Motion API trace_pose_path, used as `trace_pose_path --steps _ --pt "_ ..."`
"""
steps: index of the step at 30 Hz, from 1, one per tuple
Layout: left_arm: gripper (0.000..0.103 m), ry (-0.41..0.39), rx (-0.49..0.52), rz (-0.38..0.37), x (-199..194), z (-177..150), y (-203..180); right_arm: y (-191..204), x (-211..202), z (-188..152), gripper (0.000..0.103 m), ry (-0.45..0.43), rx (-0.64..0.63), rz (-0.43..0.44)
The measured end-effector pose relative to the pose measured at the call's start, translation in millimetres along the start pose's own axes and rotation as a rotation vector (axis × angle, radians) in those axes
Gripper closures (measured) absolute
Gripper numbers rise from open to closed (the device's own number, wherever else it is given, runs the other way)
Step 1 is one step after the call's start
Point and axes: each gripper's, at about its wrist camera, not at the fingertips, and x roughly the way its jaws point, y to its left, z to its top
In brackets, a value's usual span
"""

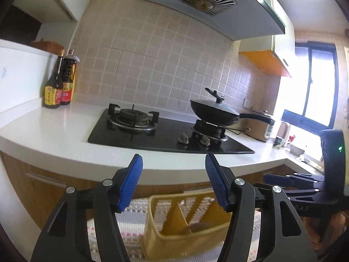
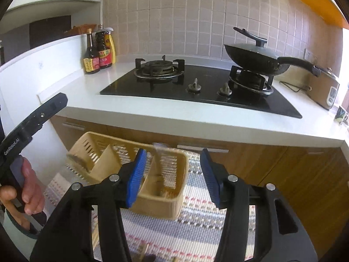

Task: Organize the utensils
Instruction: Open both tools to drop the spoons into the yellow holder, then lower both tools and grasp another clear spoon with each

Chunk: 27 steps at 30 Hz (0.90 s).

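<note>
Utensil basket (image 2: 135, 174), a yellow slotted plastic one with a slanted divider inside, sits on the striped woven mat (image 2: 196, 229) on the floor, below the front edge of the desk (image 2: 196, 120). In the right wrist view we see our right gripper (image 2: 172, 174) with its blue fingers (image 2: 136, 176) spread apart and nothing pinched between them; the basket lies behind the finger at nine o'clock, and a blurred pale utensil (image 2: 158, 157) stands up in the basket's near compartment, between the two fingers but touching neither as far as we can tell. What the other compartment holds we cannot make out.

In the left wrist view our left gripper (image 1: 174, 181) also has its blue fingers (image 1: 130, 183) spread, with nothing between the pads; the same basket (image 1: 185, 229) shows below them at six o'clock, blurred, on the mat (image 1: 135, 218).

Outward from there, at nine o'clock in the right view, a hand (image 2: 30, 194) grips the black handle of the left gripper. Above, the white desk carries a black glass stove (image 2: 196, 87) with two burners and two knobs. A black lidded wok (image 2: 255, 59) rests on the burner at two o'clock, its handle pointing toward three. Sauce bottles (image 2: 98, 52) stand together at ten o'clock against the tiled wall. Wooden cabinet doors (image 2: 283, 174) run under the desk.
</note>
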Motion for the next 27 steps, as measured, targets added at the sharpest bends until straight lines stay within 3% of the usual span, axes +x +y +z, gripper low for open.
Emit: trace_pose_path --steps 7,11,16,21,24,27 --pt "0.045 0.096 -0.016 0.015 -37.0 -5.3 5.8 3.3 -21.2 -26.5 0.055 0.064 0.046 0.036" --pt "0.045 0.204 -0.058 0.020 -44.5 -21.7 15.7 6.1 -18.3 -48.0 0.055 0.145 0.076 0.076" --pt "0.045 0.346 -0.052 0.070 -32.3 -52.0 21.9 -0.1 -2.2 -72.3 0.055 0.272 0.134 0.106" --pt "0.039 0.504 -0.032 0.097 -6.2 -89.7 23.6 -16.5 22.0 -108.7 0.055 0.441 0.251 0.190" --pt "0.039 0.538 -0.017 0.105 3.1 -102.9 24.1 -19.8 22.5 -123.9 0.055 0.478 0.273 0.233" --pt "0.039 0.579 -0.028 0.120 16.2 -112.5 28.8 -7.8 14.3 -132.8 0.055 0.483 0.188 0.218"
